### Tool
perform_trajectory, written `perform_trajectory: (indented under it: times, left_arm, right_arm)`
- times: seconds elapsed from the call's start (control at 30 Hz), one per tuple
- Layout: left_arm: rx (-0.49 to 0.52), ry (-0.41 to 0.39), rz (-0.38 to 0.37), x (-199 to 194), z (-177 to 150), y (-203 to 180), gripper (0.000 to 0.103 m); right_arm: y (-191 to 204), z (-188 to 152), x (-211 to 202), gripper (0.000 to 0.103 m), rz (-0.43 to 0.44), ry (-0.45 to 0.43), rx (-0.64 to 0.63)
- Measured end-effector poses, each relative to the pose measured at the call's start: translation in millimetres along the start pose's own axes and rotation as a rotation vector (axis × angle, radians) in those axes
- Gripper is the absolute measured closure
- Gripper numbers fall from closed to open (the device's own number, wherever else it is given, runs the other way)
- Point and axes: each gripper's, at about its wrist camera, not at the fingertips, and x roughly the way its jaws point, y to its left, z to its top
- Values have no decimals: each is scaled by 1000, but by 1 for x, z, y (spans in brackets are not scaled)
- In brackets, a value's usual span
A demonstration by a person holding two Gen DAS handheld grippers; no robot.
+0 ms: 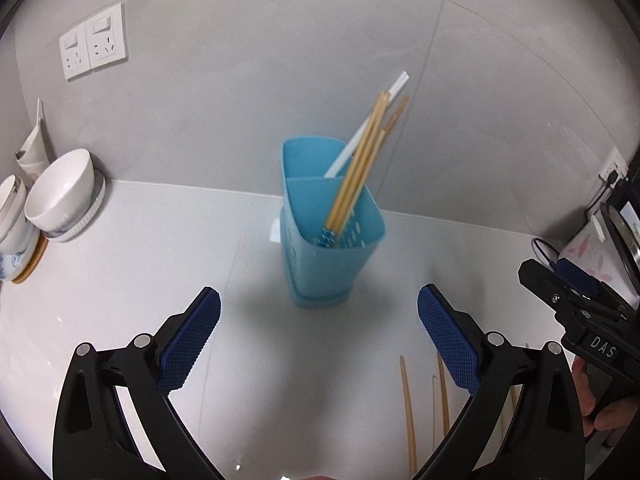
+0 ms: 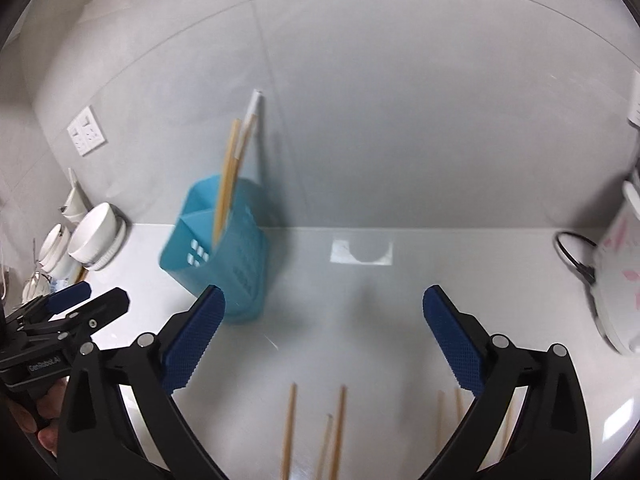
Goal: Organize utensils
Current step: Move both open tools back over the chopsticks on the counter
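Note:
A blue plastic utensil holder (image 1: 328, 236) stands on the white counter against the grey wall, with several wooden chopsticks (image 1: 360, 164) and a white one leaning out of it. My left gripper (image 1: 319, 340) is open just in front of the holder, nothing between its blue pads. In the right wrist view the holder (image 2: 224, 256) sits left of my right gripper (image 2: 324, 336), which is open and empty. Loose wooden chopsticks (image 2: 338, 432) lie on the counter below the right gripper; these chopsticks (image 1: 408, 412) also show beside the left gripper's right finger.
White bowls (image 1: 60, 196) are stacked at the left by the wall, under a double socket (image 1: 94, 42). A white appliance with pink flowers (image 2: 618, 276) and a black cable stand at the right. The right gripper's body (image 1: 580, 312) and a hand show at the right edge.

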Motion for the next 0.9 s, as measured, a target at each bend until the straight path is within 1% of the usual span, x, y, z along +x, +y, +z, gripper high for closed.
perform_trajectory:
  times: [0.13, 0.23, 0.4, 0.57, 0.67, 0.9]
  left_arm:
    - [-5, 37, -19, 0, -14, -10, 6]
    - [25, 54, -17, 0, -26, -19, 6]
    - [36, 111, -28, 8, -46, -30, 6]
    - [46, 172, -39, 20, -70, -44, 6]
    - [50, 206, -43, 27, -80, -45, 6]
    - [63, 283, -37, 42, -110, -56, 6]
  right_arm:
    - [-16, -14, -5, 8, -40, 39, 3]
    - [-25, -23, -12, 8, -65, 48, 3]
    - [-46, -43, -20, 8, -108, 76, 29]
    - [-64, -67, -20, 8, -147, 134, 46]
    - [-74, -83, -19, 8, -168, 175, 51]
    - [-96, -115, -19, 8, -179, 261, 70]
